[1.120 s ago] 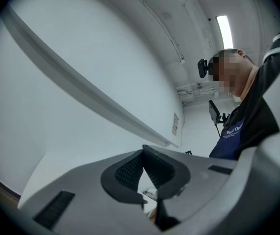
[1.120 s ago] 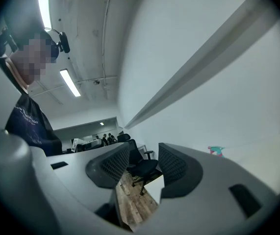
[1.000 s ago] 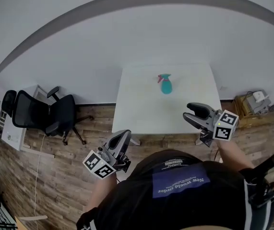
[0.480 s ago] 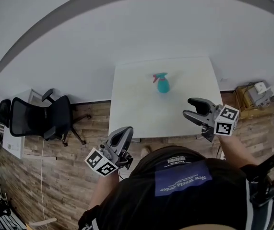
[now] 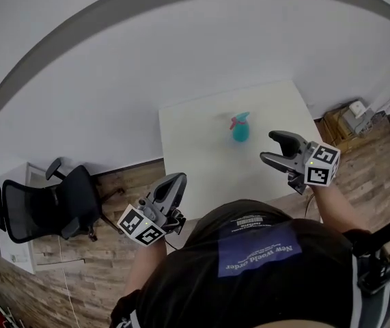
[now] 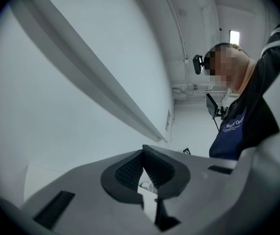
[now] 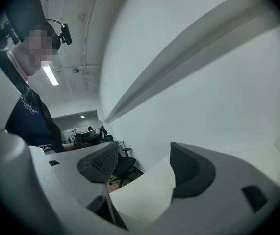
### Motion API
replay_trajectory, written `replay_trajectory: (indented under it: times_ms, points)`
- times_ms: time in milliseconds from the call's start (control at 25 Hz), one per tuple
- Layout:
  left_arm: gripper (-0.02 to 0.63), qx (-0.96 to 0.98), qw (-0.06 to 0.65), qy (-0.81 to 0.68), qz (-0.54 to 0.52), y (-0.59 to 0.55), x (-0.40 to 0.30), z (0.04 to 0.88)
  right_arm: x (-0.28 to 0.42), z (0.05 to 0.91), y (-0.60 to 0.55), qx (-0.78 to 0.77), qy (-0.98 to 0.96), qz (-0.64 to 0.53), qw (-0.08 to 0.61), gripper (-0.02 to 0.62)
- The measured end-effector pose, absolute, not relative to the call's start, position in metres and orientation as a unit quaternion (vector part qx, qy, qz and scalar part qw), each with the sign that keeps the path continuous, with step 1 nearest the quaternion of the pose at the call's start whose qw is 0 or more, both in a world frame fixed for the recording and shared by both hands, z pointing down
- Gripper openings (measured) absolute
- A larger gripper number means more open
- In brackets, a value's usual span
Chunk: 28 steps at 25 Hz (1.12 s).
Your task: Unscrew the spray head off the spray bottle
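The spray bottle (image 5: 240, 129) stands upright on the white counter (image 5: 195, 149), apart from both tools. Your left tool (image 5: 174, 182) is closed tight and holds nothing. Your right tool (image 5: 271, 149) has just been opening its jaws, with nothing between them. Come in too fast and you may knock the bottle over. Twist the spray head (image 5: 238, 119) without holding the body and the whole bottle may spin. The bottle looks tiny, and neither tool's view shows it.
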State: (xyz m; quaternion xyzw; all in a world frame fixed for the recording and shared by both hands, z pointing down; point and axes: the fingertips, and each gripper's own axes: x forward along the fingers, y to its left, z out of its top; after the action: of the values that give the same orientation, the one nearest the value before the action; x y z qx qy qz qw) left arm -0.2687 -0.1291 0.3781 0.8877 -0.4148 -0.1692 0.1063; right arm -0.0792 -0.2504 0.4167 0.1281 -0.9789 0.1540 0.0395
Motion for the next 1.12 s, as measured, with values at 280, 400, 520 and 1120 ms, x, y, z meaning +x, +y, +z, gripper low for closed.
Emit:
replay_trajectory:
  times_ms: [280, 400, 520, 1120]
  points:
    - [-0.008, 0.893, 0.123, -0.400, -0.167, -0.163, -0.300, 0.388, -0.100, 0.438, -0.277, 0.154, -0.974, 0.144, 0.081, 0.375]
    - [-0.008, 0.888, 0.133, -0.408, -0.163, -0.181, -0.292, 0.395, -0.092, 0.453, -0.300, 0.147, -0.974, 0.146, 0.097, 0.403]
    - [-0.008, 0.878, 0.143, -0.427, -0.161, -0.199, -0.284, 0.398, -0.090, 0.466, -0.324, 0.128, -0.975, 0.145, 0.113, 0.427]
    - [-0.008, 0.867, 0.165, -0.457, -0.114, -0.265, -0.232, 0.424, -0.096, 0.564, -0.392, 0.052, -0.971, 0.112, 0.203, 0.485]
